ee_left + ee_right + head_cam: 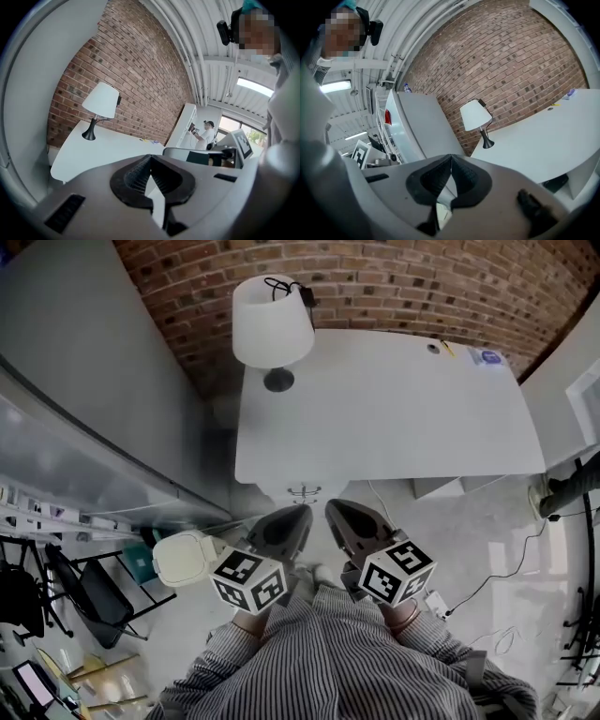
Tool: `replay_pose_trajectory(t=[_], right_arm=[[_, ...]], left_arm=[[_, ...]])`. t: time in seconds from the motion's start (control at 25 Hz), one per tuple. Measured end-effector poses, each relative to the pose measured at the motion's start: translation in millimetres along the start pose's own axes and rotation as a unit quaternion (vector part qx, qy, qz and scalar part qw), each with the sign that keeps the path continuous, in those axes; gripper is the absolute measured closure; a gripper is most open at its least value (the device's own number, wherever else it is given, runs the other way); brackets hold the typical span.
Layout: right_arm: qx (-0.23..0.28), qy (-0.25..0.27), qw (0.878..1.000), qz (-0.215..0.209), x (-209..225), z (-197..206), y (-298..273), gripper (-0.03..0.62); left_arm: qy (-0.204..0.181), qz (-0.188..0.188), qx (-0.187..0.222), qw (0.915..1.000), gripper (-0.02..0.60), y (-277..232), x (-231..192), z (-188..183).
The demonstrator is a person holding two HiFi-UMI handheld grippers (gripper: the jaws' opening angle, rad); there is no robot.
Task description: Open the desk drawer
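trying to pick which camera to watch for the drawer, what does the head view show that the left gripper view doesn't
Only the head view: a white bin on the floor and a small handle below the desk's near edge. Only the left gripper view: a distant person by white shelves, and the ceiling. Both: the white desk, lamp, brick wall, and the shut left hand-held gripper and right hand-held gripper.

Nothing legible: the blue sticker (pixel 487 357) on the desk (pixel 394 418) is too small.
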State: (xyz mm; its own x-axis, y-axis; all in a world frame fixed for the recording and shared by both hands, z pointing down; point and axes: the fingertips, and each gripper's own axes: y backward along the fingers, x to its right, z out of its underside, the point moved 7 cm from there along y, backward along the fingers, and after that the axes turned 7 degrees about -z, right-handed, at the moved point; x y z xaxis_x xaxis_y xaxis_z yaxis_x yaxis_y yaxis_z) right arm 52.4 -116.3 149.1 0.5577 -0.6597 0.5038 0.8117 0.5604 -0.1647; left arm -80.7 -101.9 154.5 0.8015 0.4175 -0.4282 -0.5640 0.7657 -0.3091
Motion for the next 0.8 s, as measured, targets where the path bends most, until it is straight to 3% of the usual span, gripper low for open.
replay_pose_trajectory(t=[0.44, 0.68, 0.8], right_arm=[[-0.029, -0.031, 0.999, 0.013, 1.1, 23.7, -4.8, 0.577], [-0.022, -0.086, 0.996, 0.011, 6.7, 38.0, -13.6, 0.577], [-0.036, -0.064, 0.997, 0.013, 8.7, 44.3, -17.4, 0.577]], left_arm=[[0.009, 0.025, -0.032, 0.9991, 0.571, -4.5, -21.3, 10.7], [0.045, 0.019, -0.05, 0.9976, 0.571, -6.1, -38.4, 27.9], [0.05, 0.007, -0.054, 0.9973, 0.571, -6.1, -48.2, 32.6]])
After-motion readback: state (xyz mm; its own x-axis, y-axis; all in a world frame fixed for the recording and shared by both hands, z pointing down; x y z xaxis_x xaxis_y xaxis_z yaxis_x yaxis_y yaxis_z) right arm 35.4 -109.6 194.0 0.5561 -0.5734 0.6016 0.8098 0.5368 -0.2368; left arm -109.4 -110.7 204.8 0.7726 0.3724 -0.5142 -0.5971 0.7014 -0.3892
